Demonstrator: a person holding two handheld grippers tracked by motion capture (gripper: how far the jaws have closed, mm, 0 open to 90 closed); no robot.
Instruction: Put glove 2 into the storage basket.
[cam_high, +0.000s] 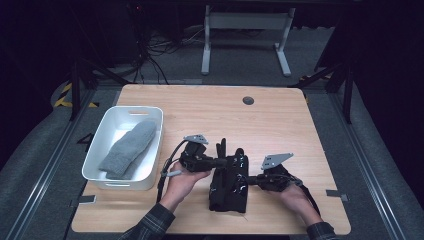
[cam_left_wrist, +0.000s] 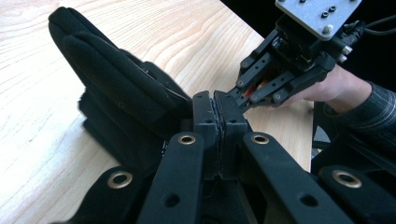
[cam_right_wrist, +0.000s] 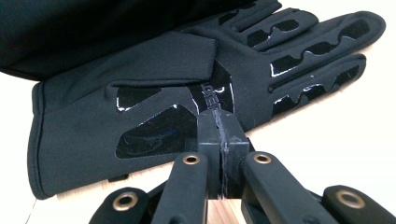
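A pair of black gloves (cam_high: 229, 186) lies stacked in the middle of the wooden table (cam_high: 280, 125), fingers pointing away from me. My left gripper (cam_high: 220, 161) reaches in from the left. Its jaws are pressed together (cam_left_wrist: 217, 99), with the tips against the raised upper glove (cam_left_wrist: 116, 84). My right gripper (cam_high: 250, 180) comes from the right, jaws shut (cam_right_wrist: 219, 119), tips over the palm of the glove (cam_right_wrist: 140, 93) with glossy grip patches. Whether either gripper pinches fabric cannot be told. The right gripper (cam_left_wrist: 240, 94) faces the left one closely.
A white bin (cam_high: 120, 181) stands at the table's left and holds a grey knitted mitten (cam_high: 130, 147). A round cable hole (cam_high: 248, 100) sits near the far edge. Beyond the table are a desk frame and cables on the floor.
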